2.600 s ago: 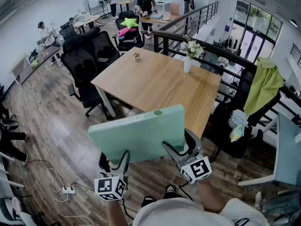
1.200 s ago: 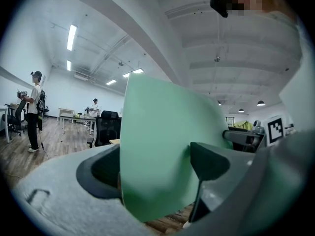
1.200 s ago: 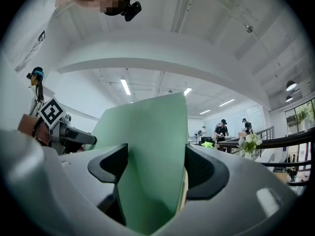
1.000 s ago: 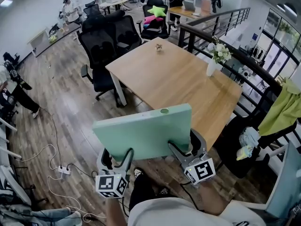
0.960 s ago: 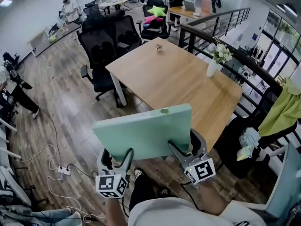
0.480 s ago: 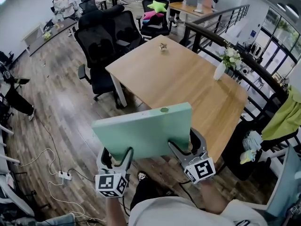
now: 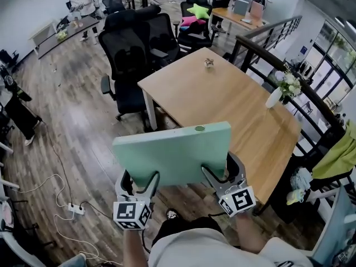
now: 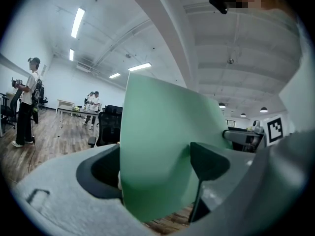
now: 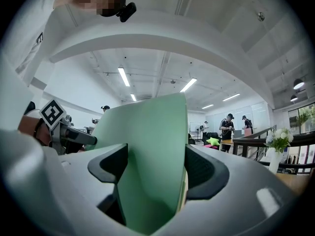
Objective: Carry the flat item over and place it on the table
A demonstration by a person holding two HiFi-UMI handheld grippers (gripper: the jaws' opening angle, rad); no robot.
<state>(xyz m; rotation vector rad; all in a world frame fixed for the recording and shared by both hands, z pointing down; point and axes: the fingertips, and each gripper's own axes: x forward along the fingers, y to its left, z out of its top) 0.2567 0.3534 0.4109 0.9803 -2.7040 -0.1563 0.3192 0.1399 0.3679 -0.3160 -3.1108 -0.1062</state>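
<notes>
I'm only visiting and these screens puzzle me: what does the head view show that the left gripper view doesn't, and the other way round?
Only the head view shows the wooden table from above and the power strip on the floor. Only the left gripper view shows the ceiling lights and, close up, the left gripper with its jaws pressed on both faces of the board's edge. Both show the green board, black office chairs and people far behind.

Wooden table with vase, trinket
</notes>
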